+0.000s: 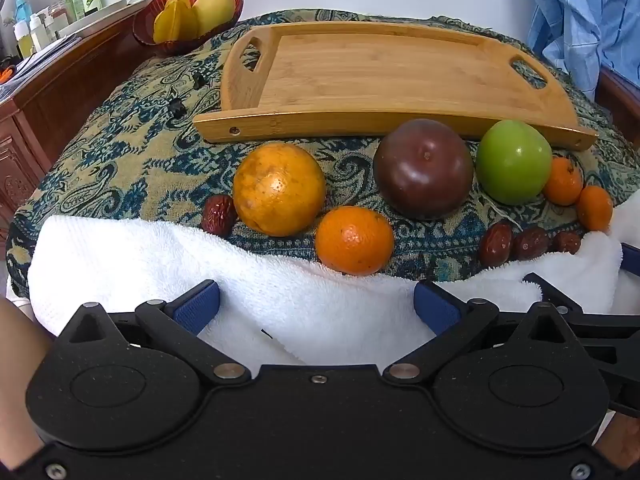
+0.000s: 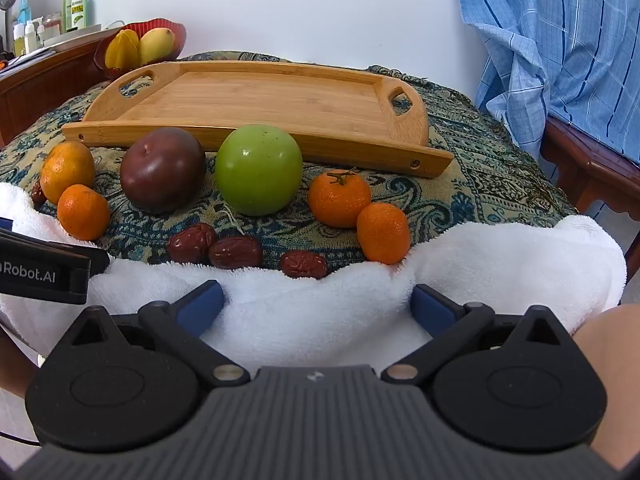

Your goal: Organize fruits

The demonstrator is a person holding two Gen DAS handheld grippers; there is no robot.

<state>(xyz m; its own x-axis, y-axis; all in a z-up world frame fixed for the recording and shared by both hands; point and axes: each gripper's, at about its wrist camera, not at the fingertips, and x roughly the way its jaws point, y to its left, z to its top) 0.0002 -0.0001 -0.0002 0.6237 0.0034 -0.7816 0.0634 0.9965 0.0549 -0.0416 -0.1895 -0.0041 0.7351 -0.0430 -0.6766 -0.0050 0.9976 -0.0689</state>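
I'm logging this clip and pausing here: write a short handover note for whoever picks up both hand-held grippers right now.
Left hand-held gripper: open, empty, over the white towel.
Right hand-held gripper: open, empty, also over the towel.
Wooden tray: at the back of the patterned cloth, nothing on it.
Loose in front of the tray: large orange, dark purple fruit, green apple, three small mandarins, and four red dates.
Red bowl behind already holds yellow fruit.
Done: nothing yet. Left: every loose fruit, presumably onto the tray.
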